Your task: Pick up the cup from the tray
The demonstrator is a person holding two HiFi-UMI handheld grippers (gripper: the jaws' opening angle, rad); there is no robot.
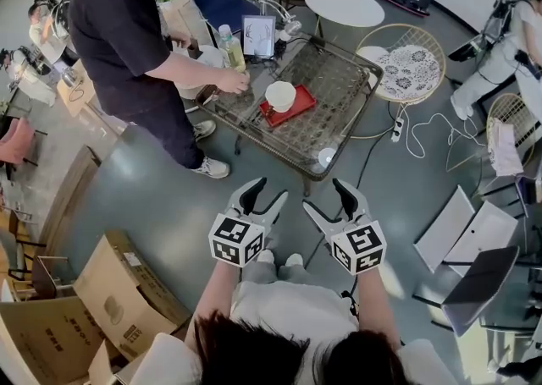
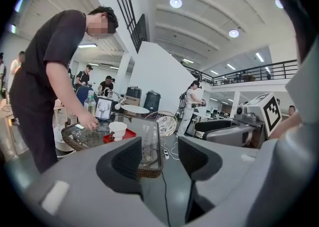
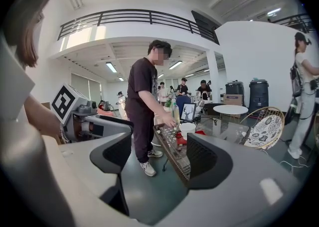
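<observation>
Fingers (image 2: pixel 127 158) of left gripper (image 1: pixel 271 190) and right gripper (image 1: pixel 322 195) apart; cup (image 1: pixel 280 96) on tray (image 1: pixel 305 101).

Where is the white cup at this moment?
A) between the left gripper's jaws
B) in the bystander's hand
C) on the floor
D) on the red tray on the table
D: the cup stands on the red tray, which lies on the table.
</observation>
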